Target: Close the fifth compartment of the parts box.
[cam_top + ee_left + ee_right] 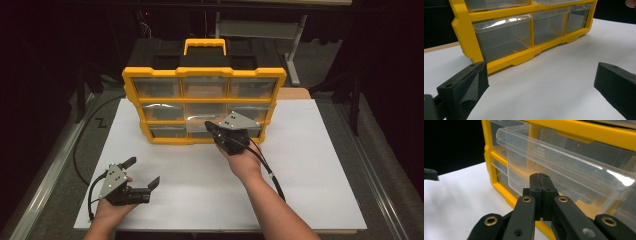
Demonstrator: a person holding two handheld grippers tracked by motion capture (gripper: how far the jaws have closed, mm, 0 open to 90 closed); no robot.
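A yellow organizer (130, 80) with clear plastic drawers stands upright at the back of the white tabletop (310, 170). My right gripper (209, 125) is at its lower middle drawers, jaws shut pad against pad with nothing between them. In the right gripper view its tips (540, 178) sit just under the front of a clear drawer (564, 167) that juts out of the yellow frame (499, 187). My left gripper (143, 171) rests near the front left of the table, open and empty. The left gripper view looks across bare table between its wide jaws (541, 80) to the organizer (464, 32).
The organizer's yellow carrying handle (205, 46) rises behind it. A black cable (267, 170) trails from the right gripper along the forearm. The table's metal edge rail (50, 170) runs down the left side. Dark floor and a grey stand (295, 55) lie beyond.
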